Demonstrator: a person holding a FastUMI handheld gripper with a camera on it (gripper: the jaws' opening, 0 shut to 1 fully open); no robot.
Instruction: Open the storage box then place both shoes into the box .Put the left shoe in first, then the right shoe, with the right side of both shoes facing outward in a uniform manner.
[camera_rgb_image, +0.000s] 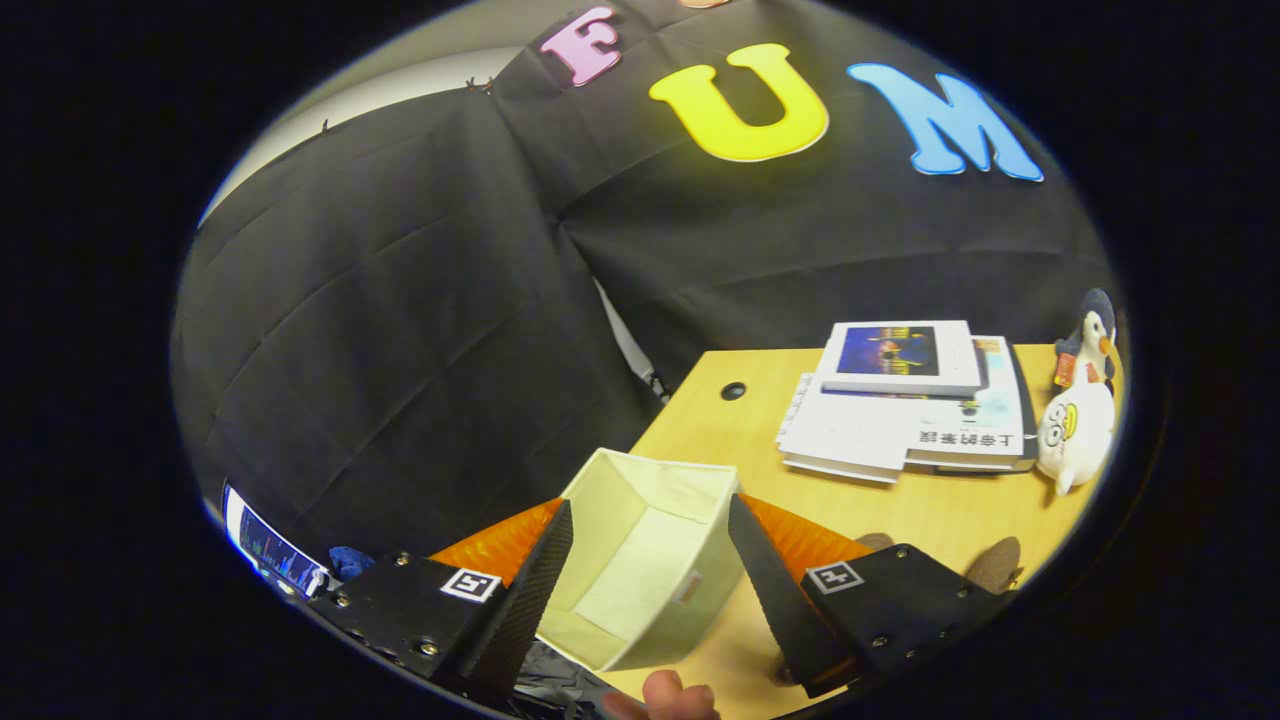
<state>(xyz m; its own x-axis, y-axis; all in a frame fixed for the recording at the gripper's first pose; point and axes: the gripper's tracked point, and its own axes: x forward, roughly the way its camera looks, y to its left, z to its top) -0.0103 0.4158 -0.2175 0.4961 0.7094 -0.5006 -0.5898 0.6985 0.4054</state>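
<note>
A cream fabric storage box (640, 570) stands open and empty at the near corner of the wooden table (940, 510). My gripper (650, 505) is open, and its fingers (535, 590) straddle the box from above, one over each side wall. Nothing is pressed between them. Two brown rounded shapes (995, 562), possibly shoe parts, peek out beyond the right finger's mount, mostly hidden. A person's fingertips (668, 695) show just below the box's near edge.
A stack of books and papers (905, 400) lies at the table's far side, with a penguin plush (1085, 400) to its right. A cable hole (733, 390) is in the tabletop. A lit screen (270, 548) sits low on the left, off the table.
</note>
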